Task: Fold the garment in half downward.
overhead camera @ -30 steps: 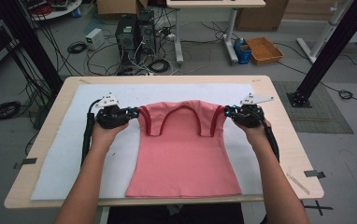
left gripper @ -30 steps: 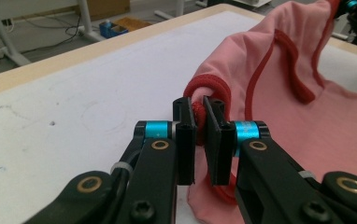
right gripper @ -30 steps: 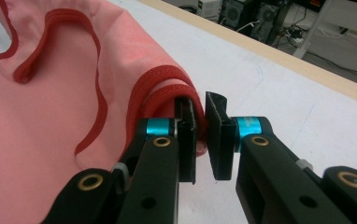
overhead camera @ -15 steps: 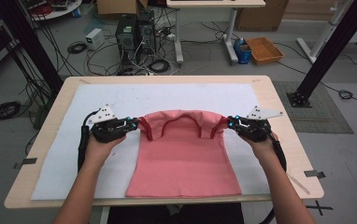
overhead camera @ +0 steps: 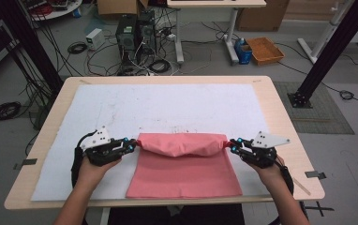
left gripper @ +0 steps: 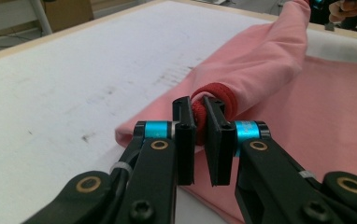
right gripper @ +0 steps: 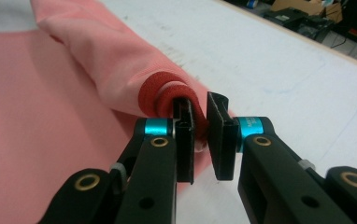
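A wooden table [overhead camera: 280, 117] under a white mat [overhead camera: 167, 105] fills my screen, with a cabled workshop floor beyond. Nearest me at six o'clock lies the flat lower half of one pink garment [overhead camera: 186, 171]. Just past it, its upper half hangs as a sagging roll whose long axis runs nine to three o'clock, strung between my two grippers. My left gripper [overhead camera: 131, 145] sits at the nine o'clock end, jaws clamped on the red trim [left gripper: 214, 95]. My right gripper [overhead camera: 233, 145] sits at the three o'clock end, jaws pinching the matching red edge, though the grip looks looser there. Both hands are equally near, and I judge the fold comes toward me next
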